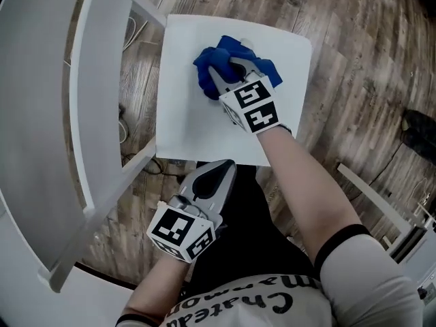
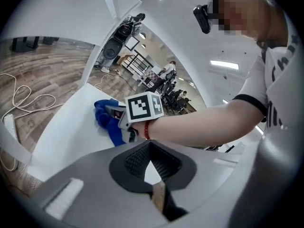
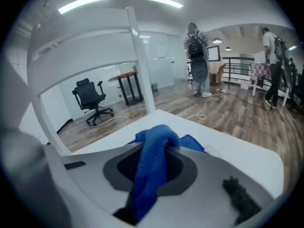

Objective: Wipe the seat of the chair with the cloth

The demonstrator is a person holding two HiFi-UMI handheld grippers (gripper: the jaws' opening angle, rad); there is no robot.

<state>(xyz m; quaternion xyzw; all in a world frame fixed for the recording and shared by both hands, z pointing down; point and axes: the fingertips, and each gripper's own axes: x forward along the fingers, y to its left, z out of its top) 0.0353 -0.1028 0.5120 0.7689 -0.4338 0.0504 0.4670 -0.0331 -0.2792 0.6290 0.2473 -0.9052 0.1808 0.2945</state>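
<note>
The white chair seat fills the upper middle of the head view. A crumpled blue cloth lies on its far half, and my right gripper is shut on it and presses it against the seat. In the right gripper view a strip of the cloth runs up between the jaws of the right gripper and bunches on the seat ahead. My left gripper hovers at the seat's near edge, shut and holding nothing. From the left gripper I see the cloth under the right hand.
The chair's white backrest rails rise at the left. Cables and a power strip lie on the wooden floor. A black office chair, a table and standing people are farther off.
</note>
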